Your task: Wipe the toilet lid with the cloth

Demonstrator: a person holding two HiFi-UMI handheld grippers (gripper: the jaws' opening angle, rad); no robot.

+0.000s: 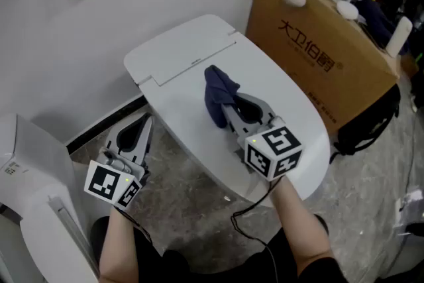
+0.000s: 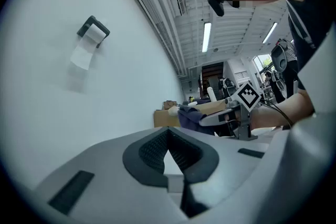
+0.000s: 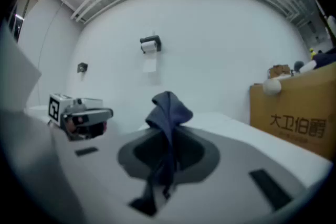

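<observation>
Head view: one smooth, white, oval plastic toilet lid [image 1: 291,103] fills mid-frame. One crumpled dark blue fabric cloth [image 1: 218,86] stands bunched at its centre, pinched between the closed jaws of the right claw [image 1: 226,107]. Lower left, the left claw [image 1: 145,120] is pressed together, empty, beside the lid. One brown cardboard box [image 1: 318,30] stands upper right.

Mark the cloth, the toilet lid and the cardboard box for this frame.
cloth [image 1: 219,91], head view, on its bunched dark blue folds.
toilet lid [image 1: 281,95], head view, on the bare white surface right of the cloth.
cardboard box [image 1: 311,43], head view, on its printed side face.
</observation>
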